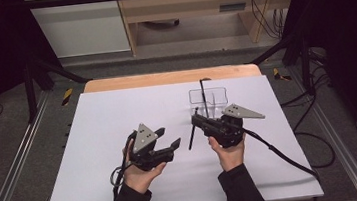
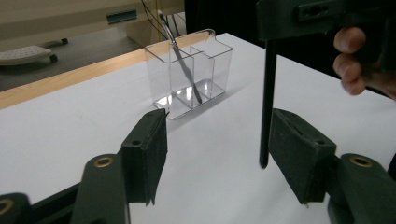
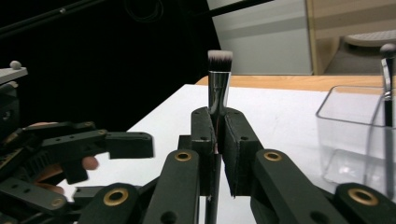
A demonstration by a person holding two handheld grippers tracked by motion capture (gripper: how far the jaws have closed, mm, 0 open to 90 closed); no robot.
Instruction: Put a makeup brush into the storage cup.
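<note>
My right gripper [image 1: 196,119] [image 3: 218,116] is shut on a makeup brush [image 3: 219,79]. The brush stands upright, with its silver ferrule and pale-tipped bristles above the jaws. Its black handle [image 1: 191,138] [image 2: 267,102] hangs below them, the tip just above the white board. My left gripper [image 1: 169,137] [image 2: 217,135] is open, and the handle hangs close to its right-hand jaw. I cannot tell whether they touch. A clear two-compartment holder [image 1: 216,98] [image 2: 210,60] [image 3: 345,135] stands behind, with a thin dark tool [image 1: 204,98] [image 2: 184,70] leaning in one compartment.
A white board [image 1: 118,117] covers the wooden table [image 1: 164,78]. Black frame posts and cables run along both sides. A cable [image 1: 277,153] trails from my right gripper over the board's right part. The holder stands just beyond my right gripper.
</note>
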